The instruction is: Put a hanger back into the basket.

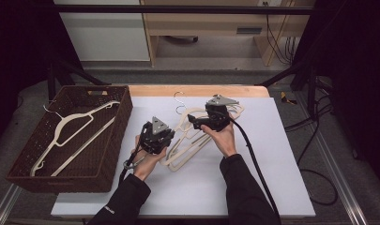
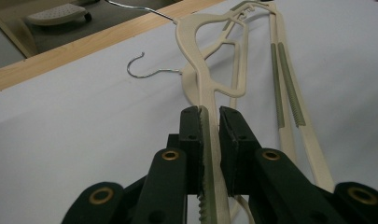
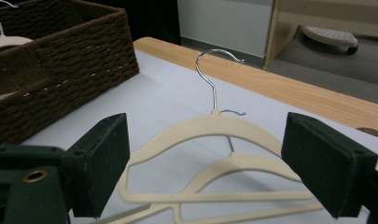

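Cream hangers on the white table, one caught in a gripper.
The left gripper (image 2: 210,116) pinches the arm of the top hanger (image 2: 203,70), lifted off the pile; the right gripper (image 3: 205,163) stands wide apart, holding nothing, near a brown basket (image 1: 124,112).

Both hand-held grippers, left (image 1: 154,136) and right (image 1: 215,117), meet over cream hangers (image 1: 190,136) on the tabletop (image 1: 272,154) beside a wicker basket (image 1: 110,154).
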`<state>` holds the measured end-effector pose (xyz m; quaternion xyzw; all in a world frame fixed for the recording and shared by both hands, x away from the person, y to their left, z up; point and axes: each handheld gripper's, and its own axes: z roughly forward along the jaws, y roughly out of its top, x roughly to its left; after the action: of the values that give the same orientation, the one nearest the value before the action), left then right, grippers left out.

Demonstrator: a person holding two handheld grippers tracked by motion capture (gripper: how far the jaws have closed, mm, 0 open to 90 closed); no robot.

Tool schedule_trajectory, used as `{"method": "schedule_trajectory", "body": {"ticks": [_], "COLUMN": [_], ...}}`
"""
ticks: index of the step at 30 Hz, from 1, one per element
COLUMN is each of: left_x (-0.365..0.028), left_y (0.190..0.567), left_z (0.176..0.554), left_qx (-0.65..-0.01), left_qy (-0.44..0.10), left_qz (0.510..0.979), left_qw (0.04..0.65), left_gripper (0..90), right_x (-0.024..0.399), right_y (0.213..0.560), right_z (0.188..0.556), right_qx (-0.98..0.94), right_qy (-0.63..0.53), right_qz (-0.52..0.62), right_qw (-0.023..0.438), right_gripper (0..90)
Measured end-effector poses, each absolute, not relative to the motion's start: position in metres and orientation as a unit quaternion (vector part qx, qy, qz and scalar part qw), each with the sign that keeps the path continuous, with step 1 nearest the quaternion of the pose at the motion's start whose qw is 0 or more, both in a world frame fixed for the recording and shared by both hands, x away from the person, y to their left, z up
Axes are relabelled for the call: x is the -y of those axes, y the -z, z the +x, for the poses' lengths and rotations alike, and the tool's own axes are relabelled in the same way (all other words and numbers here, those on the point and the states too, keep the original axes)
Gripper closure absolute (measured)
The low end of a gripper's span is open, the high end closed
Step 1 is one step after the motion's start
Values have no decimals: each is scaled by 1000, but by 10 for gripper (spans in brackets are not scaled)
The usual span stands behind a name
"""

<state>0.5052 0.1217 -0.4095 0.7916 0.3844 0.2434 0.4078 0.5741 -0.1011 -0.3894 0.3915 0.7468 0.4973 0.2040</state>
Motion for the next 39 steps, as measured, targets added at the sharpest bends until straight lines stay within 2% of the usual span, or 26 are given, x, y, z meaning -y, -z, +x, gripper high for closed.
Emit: {"method": "schedule_trajectory", "body": {"ticks": [13, 24, 39], "left_x": [-120, -119, -119], "left_y": [408, 408, 408], "left_z": [500, 500, 498], "left_qx": [-378, -379, -375], "left_qy": [-240, -244, -243], "left_qz": [794, 791, 794], "left_qw": [411, 413, 413], "left_gripper": [797, 797, 798], "right_x": [86, 73, 73], "right_y": [398, 401, 414], "right_z": [605, 615, 632], "right_qx": [-747, -761, -757], "right_qy": [-484, -467, -462], "right_qz": [407, 400, 419], "right_qw": [205, 205, 197], "right_gripper": [256, 319, 635]}}
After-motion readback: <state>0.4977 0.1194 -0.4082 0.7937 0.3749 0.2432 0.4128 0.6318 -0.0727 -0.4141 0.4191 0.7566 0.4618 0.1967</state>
